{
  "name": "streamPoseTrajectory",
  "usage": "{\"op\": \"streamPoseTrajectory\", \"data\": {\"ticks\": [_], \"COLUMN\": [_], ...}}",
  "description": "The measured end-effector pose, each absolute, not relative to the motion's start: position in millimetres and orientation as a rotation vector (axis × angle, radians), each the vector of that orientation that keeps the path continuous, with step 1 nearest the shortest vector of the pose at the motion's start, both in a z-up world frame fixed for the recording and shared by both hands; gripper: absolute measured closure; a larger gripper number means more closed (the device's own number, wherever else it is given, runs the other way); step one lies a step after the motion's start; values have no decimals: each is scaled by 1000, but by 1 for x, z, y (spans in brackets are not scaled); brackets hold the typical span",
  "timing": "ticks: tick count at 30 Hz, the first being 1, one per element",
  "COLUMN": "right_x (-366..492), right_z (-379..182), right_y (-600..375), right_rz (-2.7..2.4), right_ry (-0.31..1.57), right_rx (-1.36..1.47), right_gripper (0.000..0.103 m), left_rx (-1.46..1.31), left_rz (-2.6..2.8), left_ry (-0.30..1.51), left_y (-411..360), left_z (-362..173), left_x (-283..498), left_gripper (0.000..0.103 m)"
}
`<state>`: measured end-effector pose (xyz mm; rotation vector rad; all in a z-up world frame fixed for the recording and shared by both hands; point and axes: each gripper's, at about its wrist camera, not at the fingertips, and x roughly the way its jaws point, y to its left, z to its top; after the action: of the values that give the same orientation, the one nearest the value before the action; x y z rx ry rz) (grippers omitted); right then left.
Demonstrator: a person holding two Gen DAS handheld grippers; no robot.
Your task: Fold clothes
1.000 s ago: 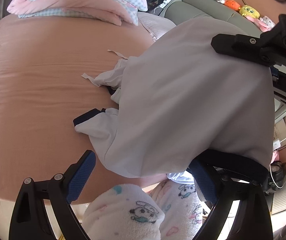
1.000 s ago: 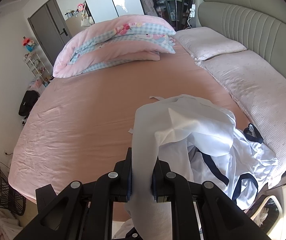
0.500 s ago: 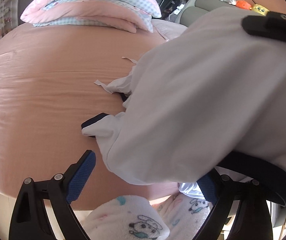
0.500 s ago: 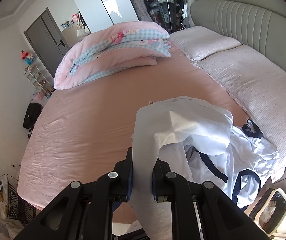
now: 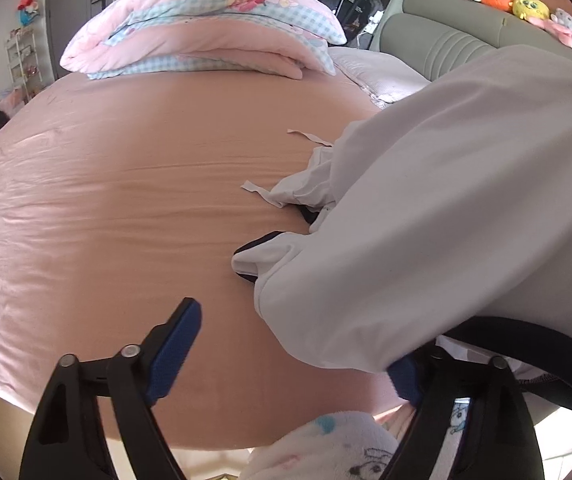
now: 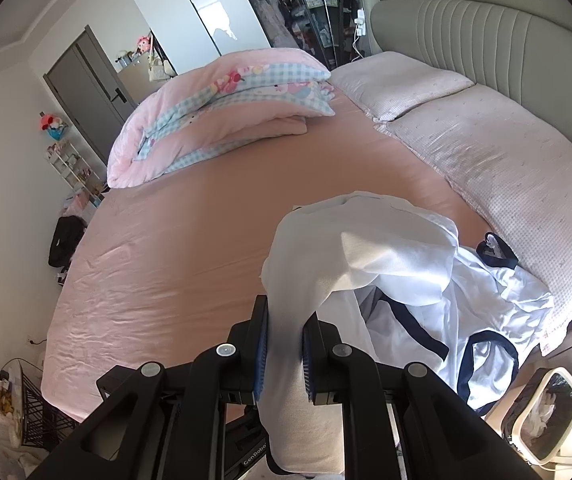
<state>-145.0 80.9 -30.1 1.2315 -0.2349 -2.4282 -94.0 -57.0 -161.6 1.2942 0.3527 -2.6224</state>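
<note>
A white garment with navy trim [image 5: 446,220] hangs in the air over the near right part of the pink bed [image 5: 106,220]. My right gripper [image 6: 284,344] is shut on a bunched fold of this white garment [image 6: 366,240], whose free end drapes over the pads. My left gripper [image 5: 292,336] sits under the garment's lower hem with its jaws closing. The hem lies between them against the right pad, while the left pad [image 5: 174,348] stands apart from the cloth. More white clothes with navy trim [image 6: 486,304] lie crumpled on the bed beneath.
A folded pink and checked quilt [image 6: 222,120] lies at the far side of the bed, and pillows [image 6: 506,168] line the grey headboard [image 6: 466,20]. A bin [image 6: 538,412] stands by the bed's right corner. The person's fleece-clad legs [image 5: 346,448] are at the near edge.
The left jaws have narrowed and the left view has tipped up to show more of the bed. The hanging garment has shifted right, while the right grip is unchanged.
</note>
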Motion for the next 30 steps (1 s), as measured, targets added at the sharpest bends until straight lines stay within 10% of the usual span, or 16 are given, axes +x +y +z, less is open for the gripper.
{"op": "streamPoseTrajectory", "data": {"ticks": [3,6,21,25,30], "right_x": [-145,-145,-119,-104,-86], "right_z": [-31,-30,-85,-98,-100], "right_y": [82,86,96,98,98], "right_rz": [-2421,-2466,-2458,-2462,-2456], "right_ry": [-231,-190,-32,-13,-32], "right_rx": [1230,1211,1335,1331,1285], "right_gripper": [90,90,89,62,60], "left_rx": [1310,1336,1352,1347,1348], "left_rz": [-2646,-2670,-2818,-2856,-2892], "left_ry": [311,348,430,397,377], "left_y": [-54,-57,-56,-51,-45], "left_z": [-160,-158,-125,-116,-107], "left_x": [-95,-97,-98,-108,-119], "left_gripper": [83,92,98,98,98]}}
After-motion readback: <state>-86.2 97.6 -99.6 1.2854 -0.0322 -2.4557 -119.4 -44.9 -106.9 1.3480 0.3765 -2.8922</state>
